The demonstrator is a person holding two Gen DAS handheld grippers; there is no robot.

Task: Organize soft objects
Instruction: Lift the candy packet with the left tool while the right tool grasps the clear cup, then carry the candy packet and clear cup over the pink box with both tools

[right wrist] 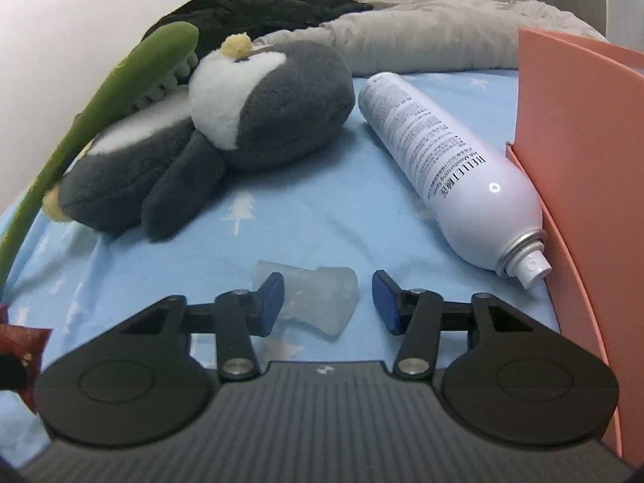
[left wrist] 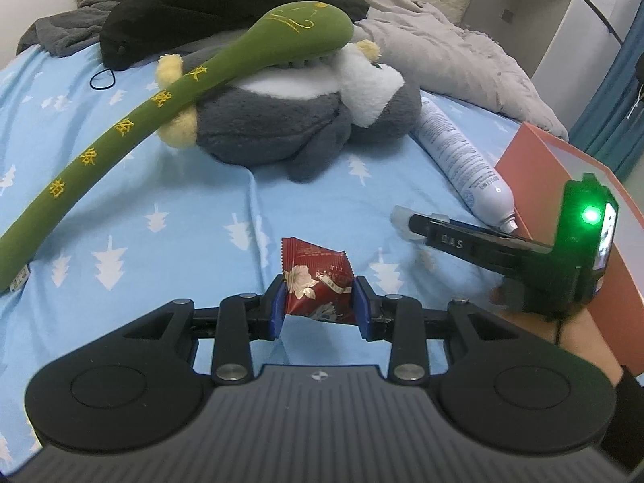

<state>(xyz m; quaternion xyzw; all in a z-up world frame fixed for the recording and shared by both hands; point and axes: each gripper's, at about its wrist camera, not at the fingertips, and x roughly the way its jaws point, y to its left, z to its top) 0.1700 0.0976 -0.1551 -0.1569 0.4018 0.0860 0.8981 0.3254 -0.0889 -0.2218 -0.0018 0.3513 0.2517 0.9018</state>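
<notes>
My left gripper (left wrist: 320, 302) is shut on a red snack packet (left wrist: 318, 281) and holds it over the blue bed sheet (left wrist: 181, 217). My right gripper (right wrist: 328, 302) is open, its blue pads on either side of a clear plastic cap (right wrist: 322, 302) lying on the sheet; the cap also shows at the right gripper's tip in the left wrist view (left wrist: 402, 221). A grey and white plush penguin (left wrist: 306, 116) (right wrist: 225, 129) lies ahead. A long green plush stick (left wrist: 161, 108) (right wrist: 100, 108) rests across it.
A white spray can (right wrist: 446, 169) (left wrist: 459, 157) lies beside an orange box (right wrist: 583, 185) (left wrist: 563, 185) on the right. Black clothing (left wrist: 209, 4) and a grey blanket (left wrist: 451, 52) are piled at the back. A black hair tie (left wrist: 102, 79) lies on the sheet.
</notes>
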